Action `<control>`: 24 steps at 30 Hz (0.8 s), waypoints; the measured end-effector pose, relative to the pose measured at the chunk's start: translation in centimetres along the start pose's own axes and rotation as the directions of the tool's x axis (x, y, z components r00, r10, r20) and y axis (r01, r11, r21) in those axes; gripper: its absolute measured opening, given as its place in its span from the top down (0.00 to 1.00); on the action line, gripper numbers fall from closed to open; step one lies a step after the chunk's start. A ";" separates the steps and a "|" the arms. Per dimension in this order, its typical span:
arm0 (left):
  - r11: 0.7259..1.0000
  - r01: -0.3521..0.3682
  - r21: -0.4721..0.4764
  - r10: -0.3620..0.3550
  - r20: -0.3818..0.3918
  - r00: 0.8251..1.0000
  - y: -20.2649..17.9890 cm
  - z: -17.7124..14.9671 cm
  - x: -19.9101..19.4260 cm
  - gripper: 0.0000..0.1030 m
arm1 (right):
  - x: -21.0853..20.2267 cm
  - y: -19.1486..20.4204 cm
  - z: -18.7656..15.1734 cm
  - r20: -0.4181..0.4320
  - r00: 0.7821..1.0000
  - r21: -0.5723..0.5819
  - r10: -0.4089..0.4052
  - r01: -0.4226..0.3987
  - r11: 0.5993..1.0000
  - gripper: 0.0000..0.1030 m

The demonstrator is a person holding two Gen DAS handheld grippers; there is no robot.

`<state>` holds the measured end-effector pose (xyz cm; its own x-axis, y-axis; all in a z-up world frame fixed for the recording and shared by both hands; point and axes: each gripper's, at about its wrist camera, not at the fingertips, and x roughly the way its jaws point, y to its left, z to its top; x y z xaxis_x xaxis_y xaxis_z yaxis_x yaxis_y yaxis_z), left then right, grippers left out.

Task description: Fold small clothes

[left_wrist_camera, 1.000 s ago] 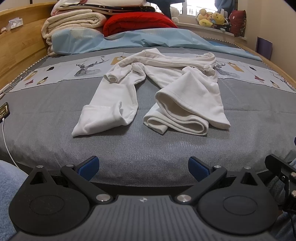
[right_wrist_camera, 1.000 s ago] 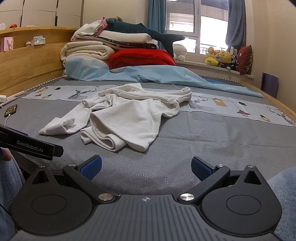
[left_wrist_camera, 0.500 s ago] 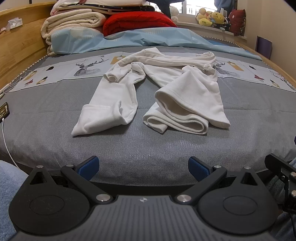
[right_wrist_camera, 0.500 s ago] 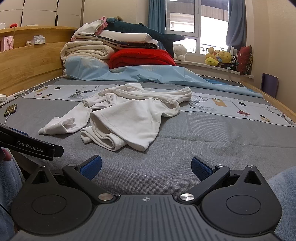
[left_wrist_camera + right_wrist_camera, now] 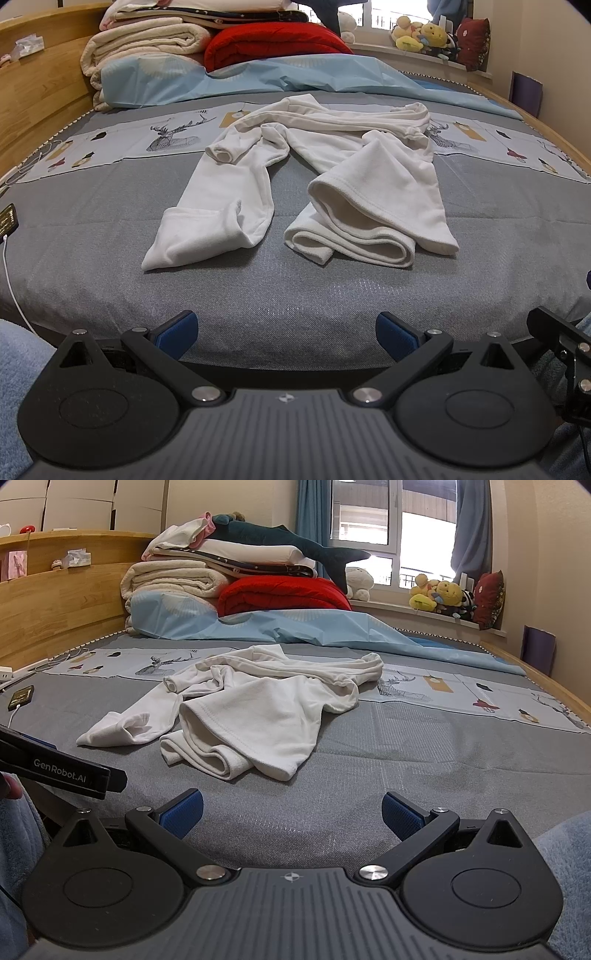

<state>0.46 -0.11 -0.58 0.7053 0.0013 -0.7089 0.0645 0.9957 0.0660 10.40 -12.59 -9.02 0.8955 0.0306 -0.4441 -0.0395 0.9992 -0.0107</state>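
A crumpled white long-sleeved garment [image 5: 325,177] lies on the grey bed [image 5: 295,295], one sleeve stretched toward the near left and the other side bunched and rolled at the right. In the right wrist view the same white garment [image 5: 258,705] lies ahead and left of centre. My left gripper [image 5: 286,328] hovers at the bed's near edge, open, nothing between its blue pads, well short of the cloth. My right gripper [image 5: 291,808] is open too, empty, over the grey cover short of the garment. The left gripper's black body [image 5: 66,771] shows at the left of the right wrist view.
Folded blankets [image 5: 177,579], a red quilt [image 5: 284,594] and a plush shark [image 5: 288,546] are stacked at the head. A blue sheet [image 5: 295,627] lies behind the garment. A phone with a cable [image 5: 21,698] sits far left. Wooden bed frame [image 5: 55,602] at left, stuffed toys [image 5: 439,594] on the sill.
The left gripper has crept slightly forward and tilted down, so the garment looks a little nearer. The right gripper's view is the same.
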 end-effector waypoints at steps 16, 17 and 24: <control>1.000 0.001 0.002 -0.001 -0.003 1.000 -0.1 -0.1 0.0 0.01 | 0.1 0.1 0.0 -0.001 1.000 -0.003 0.000 0.000 1.000 0.01; 1.000 0.001 0.002 -0.001 -0.003 1.000 -0.1 -0.1 0.0 0.01 | 0.1 0.1 0.0 -0.001 1.000 -0.002 0.000 0.000 1.000 0.01; 1.000 0.001 -0.013 -0.001 -0.012 1.000 0.2 0.2 0.2 0.01 | 0.1 0.1 -0.1 -0.004 1.000 -0.001 0.001 -0.001 1.000 0.01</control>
<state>0.70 0.05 -0.55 0.6969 0.0015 -0.7172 0.0560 0.9968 0.0566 10.49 -12.54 -9.13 0.8937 0.0310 -0.4476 -0.0405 0.9991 -0.0116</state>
